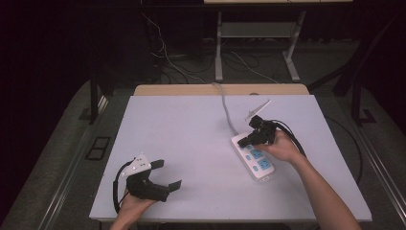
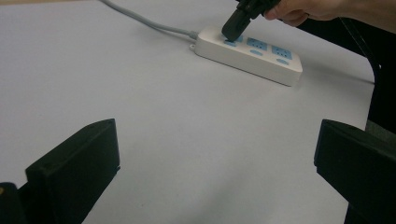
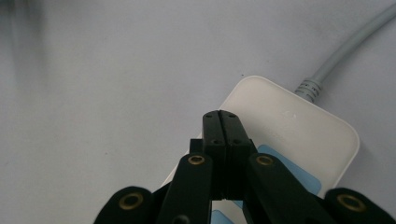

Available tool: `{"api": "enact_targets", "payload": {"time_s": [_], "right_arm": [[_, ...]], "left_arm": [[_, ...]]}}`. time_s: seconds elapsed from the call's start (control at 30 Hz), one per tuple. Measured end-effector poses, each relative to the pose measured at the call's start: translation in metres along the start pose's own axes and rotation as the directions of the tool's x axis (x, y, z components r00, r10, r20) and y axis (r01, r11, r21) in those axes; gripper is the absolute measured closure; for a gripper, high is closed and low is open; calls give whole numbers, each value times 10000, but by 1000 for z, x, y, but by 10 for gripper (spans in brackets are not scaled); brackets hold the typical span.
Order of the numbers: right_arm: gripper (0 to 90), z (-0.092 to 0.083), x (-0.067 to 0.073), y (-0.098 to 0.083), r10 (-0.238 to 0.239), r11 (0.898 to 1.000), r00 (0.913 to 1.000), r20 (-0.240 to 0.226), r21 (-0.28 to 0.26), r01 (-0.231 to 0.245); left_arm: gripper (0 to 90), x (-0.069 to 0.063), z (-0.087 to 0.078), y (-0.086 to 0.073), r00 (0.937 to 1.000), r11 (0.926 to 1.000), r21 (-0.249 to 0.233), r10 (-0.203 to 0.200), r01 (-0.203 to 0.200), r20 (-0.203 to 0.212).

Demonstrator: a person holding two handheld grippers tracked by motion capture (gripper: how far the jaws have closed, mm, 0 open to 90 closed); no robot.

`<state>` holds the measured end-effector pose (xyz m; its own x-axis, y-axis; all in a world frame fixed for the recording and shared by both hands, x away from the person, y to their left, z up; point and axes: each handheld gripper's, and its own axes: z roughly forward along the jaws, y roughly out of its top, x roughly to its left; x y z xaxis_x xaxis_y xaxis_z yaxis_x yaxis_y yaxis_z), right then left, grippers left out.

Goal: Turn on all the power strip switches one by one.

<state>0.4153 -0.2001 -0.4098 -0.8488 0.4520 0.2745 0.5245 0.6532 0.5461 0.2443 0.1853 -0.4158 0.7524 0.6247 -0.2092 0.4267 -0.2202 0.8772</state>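
A white power strip (image 1: 253, 157) with blue sockets lies at the table's right middle; its grey cable (image 1: 226, 108) runs toward the far edge. My right gripper (image 1: 242, 141) is shut with nothing between its jaws, and its closed tips press down on the cable end of the strip (image 3: 289, 135). The left gripper view shows that black tip on the strip (image 2: 252, 53) near the first blue socket. My left gripper (image 1: 168, 174) rests near the front left of the table, jaws wide open and empty, pointing right toward the strip.
The white table top (image 1: 191, 143) has a wooden strip (image 1: 220, 89) along its far edge. Black cables (image 1: 287, 132) trail from the right gripper over the table's right side. Beyond the table stand desk legs (image 1: 219, 48) and loose floor wires.
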Motion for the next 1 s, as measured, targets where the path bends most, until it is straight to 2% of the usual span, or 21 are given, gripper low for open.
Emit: {"api": "enact_targets", "payload": {"time_s": [0.37, 0.63, 0.73, 0.87, 1.0], "right_arm": [[900, 2, 0, -1, -108, 9999, 9999, 42, 17, 107], [900, 3, -1, -2, -51, 10000, 10000, -19, -52, 51], [900, 3, -2, -3, 196, 9998, 9998, -75, -34, -196], [900, 4, -1, -3, 86, 10000, 10000, 22, -28, -86], [900, 4, 0, -6, 85, 9997, 10000, 37, -247, -84]], "left_arm": [[0, -1, 1, 0, 10000, 10000, 20, 3, -3, 13], [0, -1, 1, 0, 10000, 10000, 19, -3, 3, 20], [0, -2, 2, 0, 10000, 10000, 27, -15, 15, 33], [0, -3, 2, 0, 10000, 10000, 19, 10, -10, 51], [0, -4, 2, 0, 10000, 10000, 26, 7, -7, 54]]}}
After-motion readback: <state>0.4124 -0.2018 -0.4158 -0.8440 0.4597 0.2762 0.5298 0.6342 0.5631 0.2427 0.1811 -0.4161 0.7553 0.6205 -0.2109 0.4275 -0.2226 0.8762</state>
